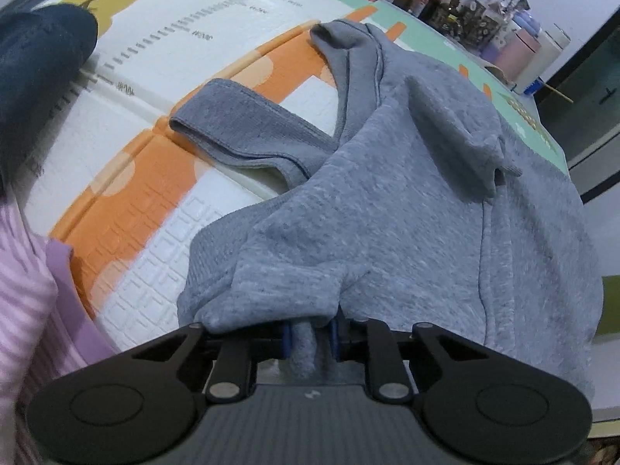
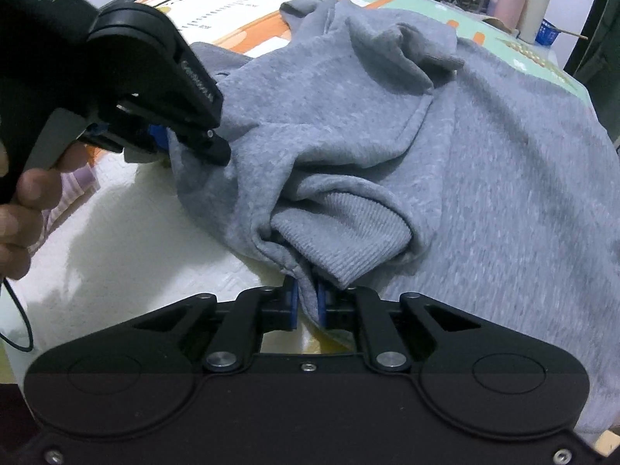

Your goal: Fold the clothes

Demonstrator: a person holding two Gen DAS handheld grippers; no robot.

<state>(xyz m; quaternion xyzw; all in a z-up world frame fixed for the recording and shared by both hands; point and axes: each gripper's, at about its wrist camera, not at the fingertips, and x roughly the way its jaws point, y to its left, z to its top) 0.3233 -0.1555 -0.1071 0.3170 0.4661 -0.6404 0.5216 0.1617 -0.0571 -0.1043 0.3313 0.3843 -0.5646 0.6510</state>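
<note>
Blue pads of the left gripper are clamped on a bunched fold of the grey sweatshirt at its near edge; right gripper likewise pinches the garment beside its ribbed cuff, pads pressed on the cloth; sweatshirt lies rumpled on the patterned mat, one sleeve spread left across an orange band; hand grips the left gripper's black handle in the right view; bottles crowd the mat's far edge; striped pink cloth at lower left.
</note>
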